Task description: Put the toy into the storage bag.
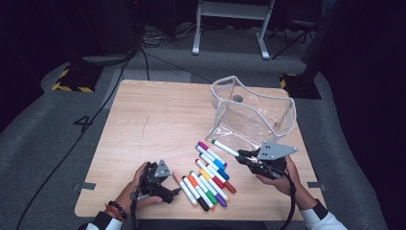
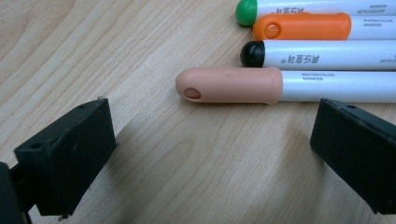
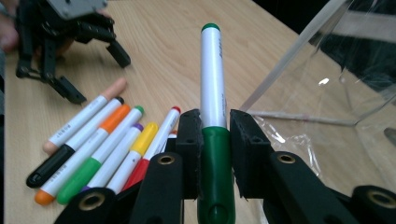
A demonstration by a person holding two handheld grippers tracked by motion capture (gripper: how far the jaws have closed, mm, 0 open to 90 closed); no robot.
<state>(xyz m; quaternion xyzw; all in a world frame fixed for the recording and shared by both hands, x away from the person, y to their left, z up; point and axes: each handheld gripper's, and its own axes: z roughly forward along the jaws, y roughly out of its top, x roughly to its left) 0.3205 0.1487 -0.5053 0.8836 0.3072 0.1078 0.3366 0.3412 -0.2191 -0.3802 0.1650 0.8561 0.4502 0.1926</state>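
Green marker (image 3: 213, 140) clamped in right claw (image 3: 214, 140) | beside pouch rim (image 3: 299, 49)

Markers (image 1: 207, 179) lie on the table (image 1: 153, 120), probably just before the pouch (image 1: 251, 115).

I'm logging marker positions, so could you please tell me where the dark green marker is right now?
The dark green marker is clamped in the right gripper, at the right of the high view, just in front of the clear pouch.
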